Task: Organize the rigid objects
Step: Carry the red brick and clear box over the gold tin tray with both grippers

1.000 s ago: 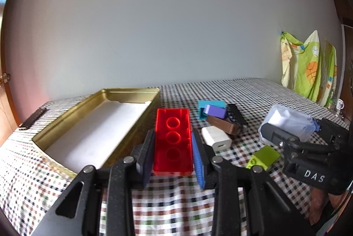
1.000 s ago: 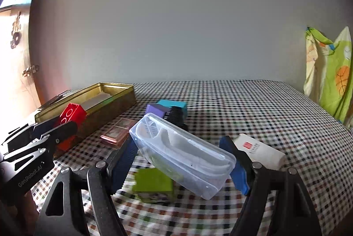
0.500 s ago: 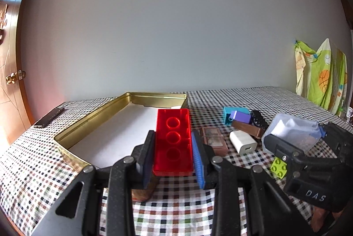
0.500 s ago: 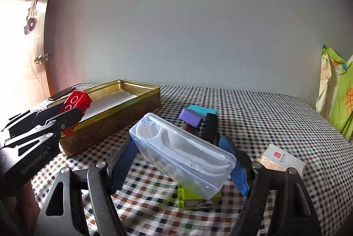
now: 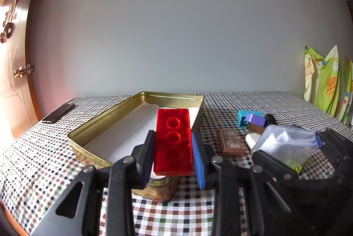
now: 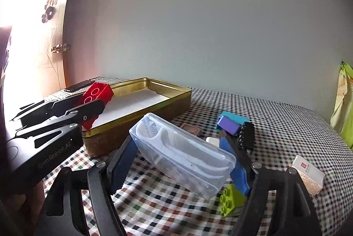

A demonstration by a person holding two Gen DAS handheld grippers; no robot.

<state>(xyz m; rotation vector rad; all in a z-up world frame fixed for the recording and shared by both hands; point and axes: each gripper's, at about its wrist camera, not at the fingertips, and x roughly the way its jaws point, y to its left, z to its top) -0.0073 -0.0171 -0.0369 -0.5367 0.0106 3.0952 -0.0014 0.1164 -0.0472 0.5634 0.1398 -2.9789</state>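
My left gripper (image 5: 173,161) is shut on a red brick (image 5: 173,141) and holds it above the near corner of the gold tin tray (image 5: 97,125). The brick (image 6: 97,95) and tray (image 6: 154,108) also show in the right wrist view, at the left. My right gripper (image 6: 181,158) is shut on a clear plastic box (image 6: 181,154) with white pieces inside, held tilted above the checkered cloth. That box (image 5: 284,143) appears at the right in the left wrist view. The tray holds only a white liner.
On the cloth lie a brown case (image 5: 230,142), a white charger (image 5: 252,139), teal (image 6: 233,118) and purple (image 6: 228,128) blocks, a black comb-like piece (image 6: 247,134), a green brick (image 6: 231,200) and a white carton (image 6: 307,174). A dark phone (image 5: 58,112) lies far left near a wooden door.
Both grippers have moved left toward the tray with their loads. The red brick now hangs over the tray's near corner; the clear box has neared the tray's side.
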